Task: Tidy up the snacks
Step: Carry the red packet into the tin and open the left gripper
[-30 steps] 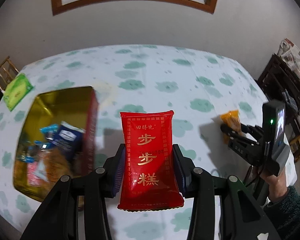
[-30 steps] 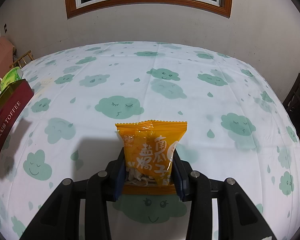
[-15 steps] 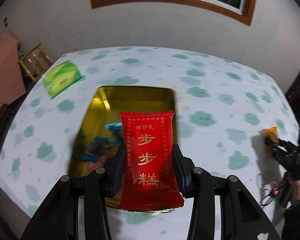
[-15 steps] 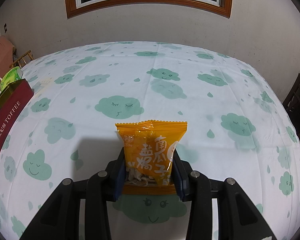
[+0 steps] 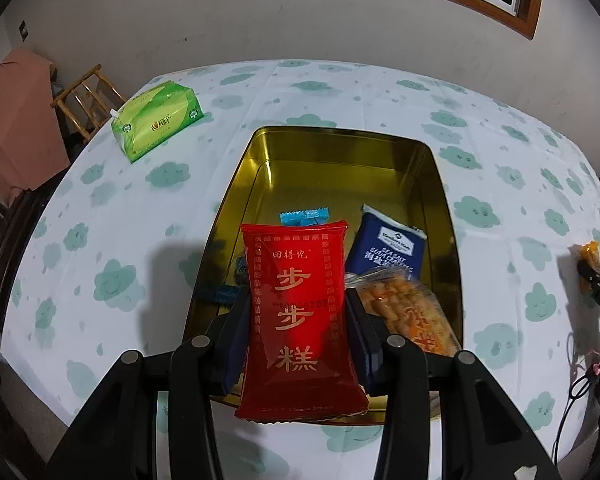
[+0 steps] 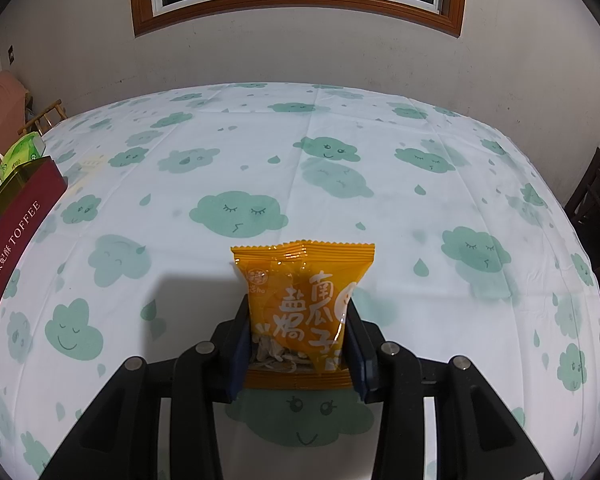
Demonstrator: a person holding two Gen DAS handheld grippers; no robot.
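Both grippers are clenched, each on a snack. Seen from the left wrist camera, the left gripper [image 5: 296, 320] pinches a red snack packet [image 5: 298, 312] with gold lettering by its side edges, holding it upright over the near end of an open gold tin [image 5: 340, 148]. Inside the tin, at about two o'clock from the red packet, lies a navy cracker pack [image 5: 388, 246]; at three o'clock, a clear pack of orange biscuits [image 5: 412, 316]; at twelve o'clock, a small blue wrapper [image 5: 304, 216] peeks out behind it. A green tissue pack [image 5: 158, 120] sits on the cloud-print tablecloth [image 5: 112, 208] at ten o'clock, well apart from the tin.

From the right wrist camera, the right gripper [image 6: 298, 340] squeezes an orange seed packet [image 6: 304, 300] above bare tablecloth, with the tin's red outer wall at nine o'clock, well apart.

Judging from this, the tidying is well along: several snacks already rest in the tin, the red packet appears ready to be dropped in, and the orange packet has yet to be carried across. No other loose snacks are visible on the cloth.
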